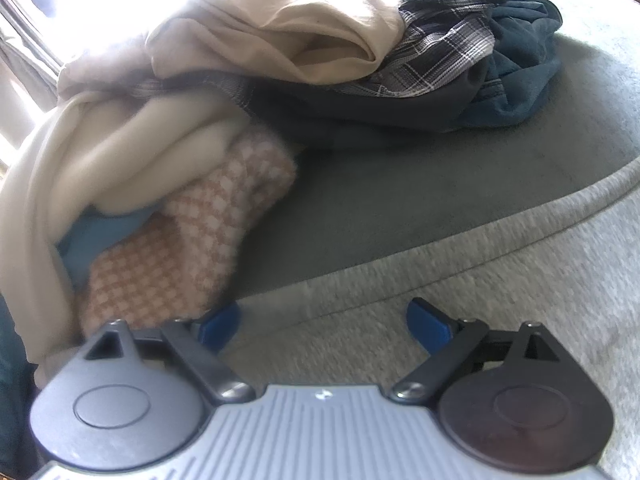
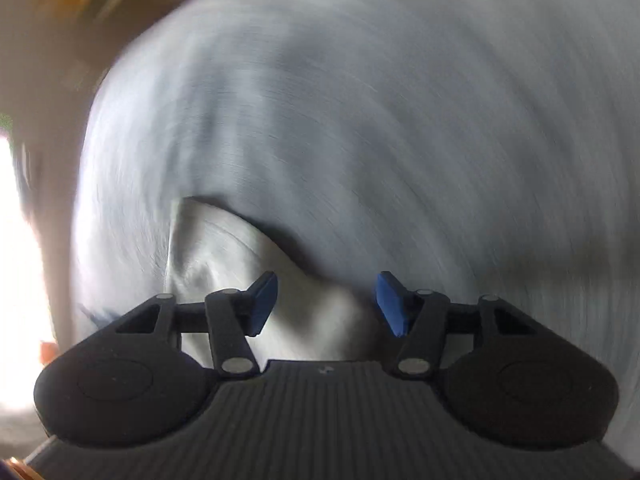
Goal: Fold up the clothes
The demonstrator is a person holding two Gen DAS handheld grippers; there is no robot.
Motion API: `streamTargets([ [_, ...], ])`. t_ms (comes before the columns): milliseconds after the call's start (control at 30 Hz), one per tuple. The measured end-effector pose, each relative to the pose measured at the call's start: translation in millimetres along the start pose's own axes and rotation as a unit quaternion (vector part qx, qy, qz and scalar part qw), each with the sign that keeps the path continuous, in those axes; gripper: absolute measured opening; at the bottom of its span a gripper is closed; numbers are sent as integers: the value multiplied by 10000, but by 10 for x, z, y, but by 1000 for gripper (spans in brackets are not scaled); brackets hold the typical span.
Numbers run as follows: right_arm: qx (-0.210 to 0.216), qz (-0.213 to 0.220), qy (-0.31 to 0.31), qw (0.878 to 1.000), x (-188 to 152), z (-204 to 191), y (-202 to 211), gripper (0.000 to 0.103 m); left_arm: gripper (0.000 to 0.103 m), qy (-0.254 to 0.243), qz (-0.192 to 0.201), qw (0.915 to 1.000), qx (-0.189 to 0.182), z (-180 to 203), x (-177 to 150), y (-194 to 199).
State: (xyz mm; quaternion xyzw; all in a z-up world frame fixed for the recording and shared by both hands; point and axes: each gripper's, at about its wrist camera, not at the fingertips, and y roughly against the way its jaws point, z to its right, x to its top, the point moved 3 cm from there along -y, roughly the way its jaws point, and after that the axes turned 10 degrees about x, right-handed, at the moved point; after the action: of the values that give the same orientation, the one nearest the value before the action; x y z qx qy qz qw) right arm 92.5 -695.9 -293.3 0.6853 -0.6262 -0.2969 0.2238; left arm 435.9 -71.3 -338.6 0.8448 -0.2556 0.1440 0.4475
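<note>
Clothes: from my left wrist view the unfolded heap (image 1: 280,80) lies on a grey cushioned surface (image 1: 520,280), well beyond my left gripper (image 1: 324,326).
Left fingers: I see the blue pads (image 1: 426,330) spread wide with nothing between them, hanging over a pale grey stretch of the cushion.
Right fingers: on the right gripper (image 2: 326,306) the pads (image 2: 390,304) stand apart; a whitish fold of cloth (image 2: 224,248) lies in the gap, but I see no pad pressing on it.
Right view: heavily smeared; I can tell only a pale blue-grey fabric (image 2: 360,120) filling the frame.
Nearest of the heap: an orange-and-white checked piece (image 1: 192,248) just beyond my left pad, with a scrap of blue (image 1: 100,236) tucked beside it.
Over it: a cream garment (image 1: 100,160) draped across the checked one.
Farther back: a beige piece (image 1: 288,32), a dark plaid shirt (image 1: 444,40) and a dark teal garment (image 1: 524,68).
Doing it well: I judge one garment should be pulled clear of the heap, spread flat on the bare cushion, then pinched at an edge or corner, not at a bunched middle.
Writing: no brand, label or lettering that I can read.
</note>
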Motion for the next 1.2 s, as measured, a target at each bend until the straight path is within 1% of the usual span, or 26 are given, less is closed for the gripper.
streamTargets([
  [67, 348, -181, -943, 9948, -154, 345, 53, 57, 93, 26, -50, 10000, 0, -9, 10, -2],
  [100, 456, -259, -1128, 9922, -226, 429, 32, 57, 93, 41, -73, 10000, -6, -16, 14, -6],
  [167, 603, -367, -1214, 9901, -324, 488, -59, 59, 93, 71, -113, 9999, -24, -31, 23, -14],
  [267, 737, -281, -985, 9920, -341, 436, -247, 58, 93, 68, -103, 9999, -44, -48, 17, -20],
  [300, 741, -175, -829, 9936, -330, 397, -288, 50, 93, 47, -86, 9999, -48, -50, 11, -19],
  [333, 723, -29, -621, 9954, -317, 347, -306, 38, 93, 35, -78, 9999, -56, -56, 9, -19],
  [367, 719, 106, -330, 9968, -324, 265, -300, 11, 93, 27, -78, 9999, -65, -63, 9, -19],
  [433, 750, 346, 493, 9954, -392, 9, -220, 8, 93, 35, -89, 9999, -89, -79, 11, -24],
  [467, 774, 458, 1019, 9907, -442, -142, -166, 8, 93, 43, -94, 9999, -95, -85, 12, -28],
  [533, 646, 620, 2449, 9654, -622, -463, -63, 8, 93, 59, -98, 9999, -96, -92, 13, -37],
  [600, 201, 710, 3461, 9353, -774, -581, -69, 9, 94, 66, -79, 9999, -106, -105, 9, -40],
  [633, -54, 730, 3778, 9230, -797, -581, -87, 10, 94, 67, -65, 9999, -112, -112, 5, -41],
  [667, -405, 766, 3691, 9253, -714, -459, -118, 17, 94, 69, -51, 9999, -118, -119, 2, -42],
  [700, -830, 867, 3383, 9334, -590, -286, -132, 22, 94, 71, -40, 9999, -131, -128, -4, -42],
  [733, -1253, 965, 3064, 9387, -468, -113, -144, 22, 94, 73, -35, 9999, -153, -138, -13, -42],
  [767, -1451, 1152, 2603, 9476, -343, 56, -97, 22, 94, 71, -33, 9998, -173, -149, -18, -42],
  [800, -1278, 1431, 2064, 9595, -259, 180, 25, 22, 94, 68, -32, 9998, -192, -160, -20, -44],
  [833, -1041, 1654, 1709, 9657, -243, 241, 133, 22, 94, 66, -30, 9998, -207, -167, -24, -45],
  [867, -801, 1873, 1350, 9697, -226, 302, 242, 24, 94, 67, -29, 9998, -211, -172, -28, -47],
  [900, -596, 1986, 1242, 9703, -232, 305, 317, 24, 94, 71, -30, 9998, -206, -175, -28, -48],
  [967, -274, 1837, 1801, 9659, -314, 125, 334, 24, 94, 76, -32, 9998, -197, -182, -28, -50],
  [1067, 421, 854, 2415, 9657, -463, -98, 86, 25, 94, 75, -30, 9998, -181, -193, -35, -44],
  [1100, 475, 525, 2416, 9678, -490, -110, -39, 25, 94, 71, -35, 9998, -189, -199, -43, -39],
  [1133, 283, 310, 2418, 9694, -502, -89, -164, 25, 94, 60, -54, 9998, -202, -214, -46, -32],
  [1167, -92, 278, 2415, 9699, -506, -52, -249, 24, 94, 43, -84, 9997, -218, -237, -45, -22],
  [1200, -473, 444, 2350, 9698, -494, -4, -287, 12, 94, 18, -125, 9997, -216, -267, -46, -8],
])
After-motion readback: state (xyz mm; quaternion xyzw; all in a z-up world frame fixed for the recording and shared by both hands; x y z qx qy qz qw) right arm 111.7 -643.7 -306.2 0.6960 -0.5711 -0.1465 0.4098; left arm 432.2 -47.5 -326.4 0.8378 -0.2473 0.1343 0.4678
